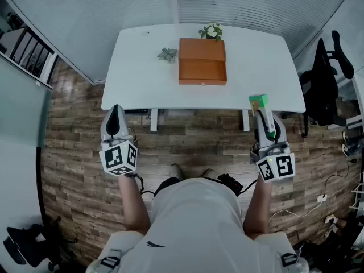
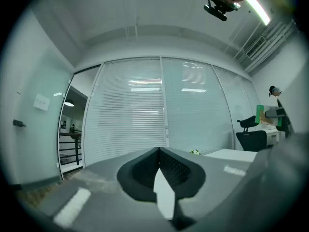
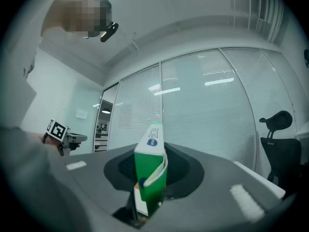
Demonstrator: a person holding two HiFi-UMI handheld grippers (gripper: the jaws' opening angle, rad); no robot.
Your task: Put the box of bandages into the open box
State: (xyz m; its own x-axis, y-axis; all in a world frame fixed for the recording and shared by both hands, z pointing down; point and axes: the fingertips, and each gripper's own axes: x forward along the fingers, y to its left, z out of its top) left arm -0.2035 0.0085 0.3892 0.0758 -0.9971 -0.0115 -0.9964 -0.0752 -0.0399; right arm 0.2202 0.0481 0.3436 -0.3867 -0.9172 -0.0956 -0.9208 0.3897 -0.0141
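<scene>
Our right gripper [image 1: 263,116] has its fingers pinching the green box of bandages [image 3: 151,172] by its lower end. The carton stands upright between the pads, with its flap bowed out a little on one side. In the head view that box of bandages [image 1: 258,102] sits at the right of centre, over the near edge of the white table [image 1: 256,67]. It is well apart from the open box [image 1: 202,73].

Our left gripper [image 2: 158,151] has its fingers pressed together, pad against pad. In the head view it hangs at the left [image 1: 116,114], over the plank floor [image 1: 74,152], just short of the table's near edge.

The open box is orange and lies at upper centre of the table, its lid folded back toward the far edge. A small succulent [image 1: 168,54] stands just left of it, and a flowering potted plant [image 1: 211,31] stands behind it. A black office chair [image 1: 324,78] is at the right edge of the frame.
</scene>
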